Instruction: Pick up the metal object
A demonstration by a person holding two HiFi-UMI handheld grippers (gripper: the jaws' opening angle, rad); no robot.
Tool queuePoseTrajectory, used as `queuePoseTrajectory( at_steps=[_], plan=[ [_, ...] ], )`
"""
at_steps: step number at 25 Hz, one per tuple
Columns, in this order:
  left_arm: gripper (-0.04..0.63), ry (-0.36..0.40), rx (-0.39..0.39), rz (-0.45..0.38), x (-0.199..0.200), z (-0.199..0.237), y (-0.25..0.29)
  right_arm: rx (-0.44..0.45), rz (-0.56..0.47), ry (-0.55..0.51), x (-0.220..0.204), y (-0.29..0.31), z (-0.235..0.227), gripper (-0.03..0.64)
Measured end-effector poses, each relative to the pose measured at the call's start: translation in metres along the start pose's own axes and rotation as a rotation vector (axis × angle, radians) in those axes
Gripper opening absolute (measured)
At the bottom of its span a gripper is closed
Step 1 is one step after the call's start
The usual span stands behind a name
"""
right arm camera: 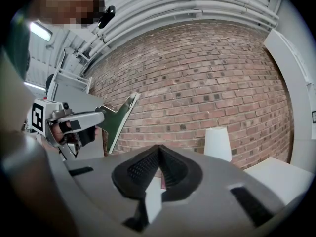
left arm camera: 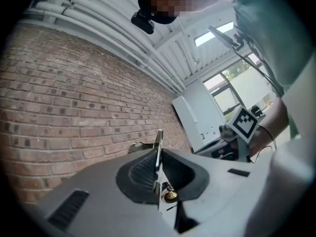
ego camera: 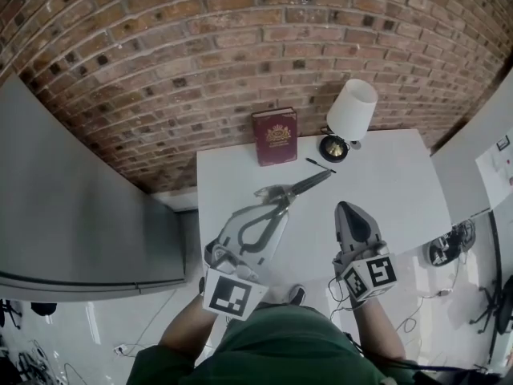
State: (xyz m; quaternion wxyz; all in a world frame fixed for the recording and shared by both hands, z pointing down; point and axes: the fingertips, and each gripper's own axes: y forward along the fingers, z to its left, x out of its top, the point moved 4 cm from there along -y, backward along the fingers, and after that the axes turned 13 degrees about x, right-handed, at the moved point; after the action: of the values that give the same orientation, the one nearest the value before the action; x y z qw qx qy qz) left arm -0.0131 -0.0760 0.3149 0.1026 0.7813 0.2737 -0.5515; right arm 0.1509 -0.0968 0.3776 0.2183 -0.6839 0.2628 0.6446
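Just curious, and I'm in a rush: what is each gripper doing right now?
The left gripper is shut on the metal object.
The right gripper is shut, holding nothing.

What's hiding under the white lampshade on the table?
Under the white cone-shaped lampshade sits a round black base with a gold-coloured middle, standing on the white table. The shade covers the stem and the bulb, so those cannot be seen.
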Motion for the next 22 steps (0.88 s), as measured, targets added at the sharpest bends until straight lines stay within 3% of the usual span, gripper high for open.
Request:
queuePoseTrajectory(
  at_steps=[6,22],
  plan=[
    [0.023,0.037,-0.007,-0.035,0.010,-0.005,-0.005,0.002,-0.022,-0.002,0.008,0.001,0.003,0.002],
    [0.023,0.040,-0.012,-0.058,0.017,-0.010,-0.016,0.004,-0.028,-0.010,0.011,-0.007,0.011,0.002]
  ],
)
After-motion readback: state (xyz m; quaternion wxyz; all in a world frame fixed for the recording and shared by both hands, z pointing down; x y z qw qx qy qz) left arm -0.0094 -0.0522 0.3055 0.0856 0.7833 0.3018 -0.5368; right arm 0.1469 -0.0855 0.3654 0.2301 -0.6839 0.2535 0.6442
